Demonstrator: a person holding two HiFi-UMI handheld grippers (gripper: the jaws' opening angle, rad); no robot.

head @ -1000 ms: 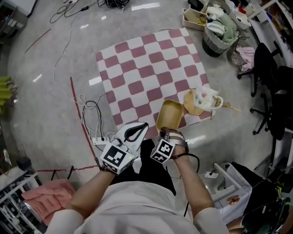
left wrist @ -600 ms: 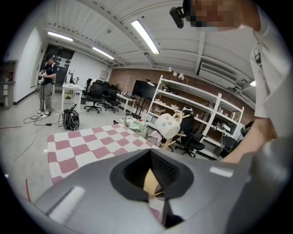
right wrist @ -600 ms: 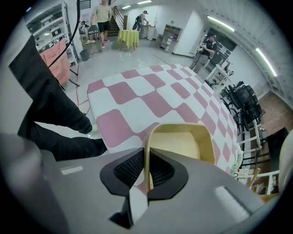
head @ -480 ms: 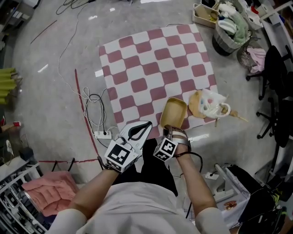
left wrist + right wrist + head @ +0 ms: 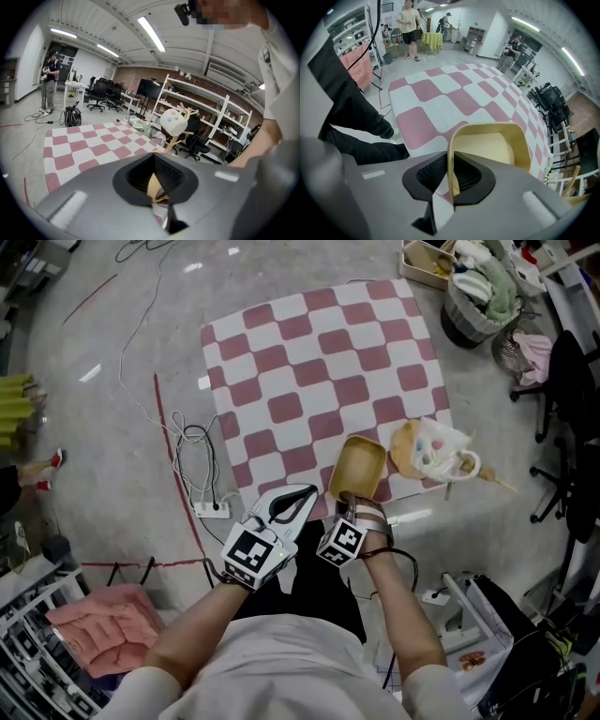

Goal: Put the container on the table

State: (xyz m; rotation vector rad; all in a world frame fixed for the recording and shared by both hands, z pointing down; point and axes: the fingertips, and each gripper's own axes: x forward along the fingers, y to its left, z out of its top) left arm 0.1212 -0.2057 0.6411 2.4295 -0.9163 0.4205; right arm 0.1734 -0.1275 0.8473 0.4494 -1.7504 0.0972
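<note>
1. My right gripper (image 5: pixel 351 506) is clamped on the near rim of the tan container (image 5: pixel 356 468).
2. The container is over the near edge of the checkered cloth (image 5: pixel 309 362), beside a white bag (image 5: pixel 433 446).
3. My left gripper (image 5: pixel 298 499) has its jaws slightly apart and holds nothing.

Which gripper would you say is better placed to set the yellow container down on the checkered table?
Right: the right gripper has its tongs clamped on the yellow container's rim, above the checkered table's near edge.
</note>
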